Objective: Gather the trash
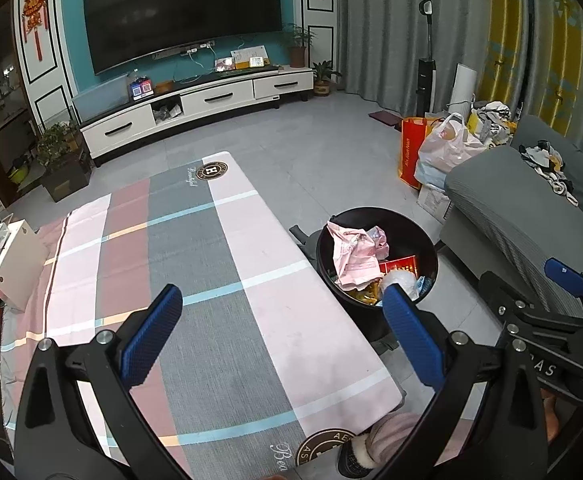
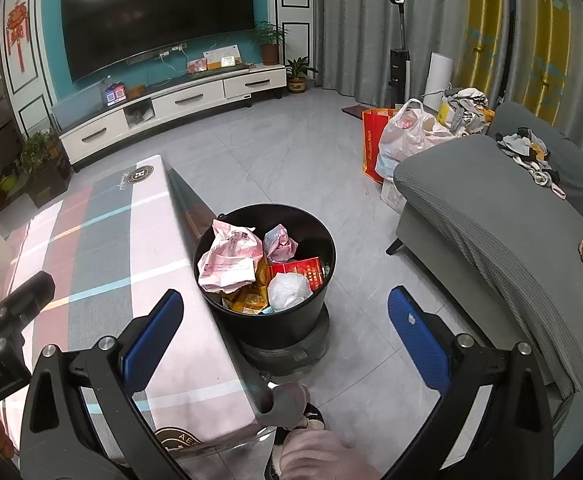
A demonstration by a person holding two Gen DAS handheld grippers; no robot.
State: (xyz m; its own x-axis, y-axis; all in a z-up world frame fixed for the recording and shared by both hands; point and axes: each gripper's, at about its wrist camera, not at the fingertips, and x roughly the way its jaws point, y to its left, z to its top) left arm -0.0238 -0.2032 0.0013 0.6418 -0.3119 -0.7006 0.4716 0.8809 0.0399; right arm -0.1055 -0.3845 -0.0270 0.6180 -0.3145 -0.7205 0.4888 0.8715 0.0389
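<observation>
A round black trash bin (image 2: 323, 240) stands on the floor beside the low table; it also shows in the left wrist view (image 1: 411, 224). It holds pink crumpled wrappers (image 2: 229, 258), a red box (image 2: 303, 270), a white wad (image 2: 289, 290) and yellow packets (image 2: 247, 300). My right gripper (image 2: 285, 316) is open and empty, just in front of the bin. My left gripper (image 1: 283, 314) is open and empty above the table, left of the bin. The right gripper also shows in the left wrist view (image 1: 559, 304).
The low table (image 1: 211, 264) has a pink and grey plaid cloth. A grey sofa (image 2: 491, 220) stands at the right, with bags (image 2: 407, 136) behind it. A TV cabinet (image 2: 179, 100) lines the far wall. Boxes and clutter (image 1: 7, 256) sit at the table's left edge.
</observation>
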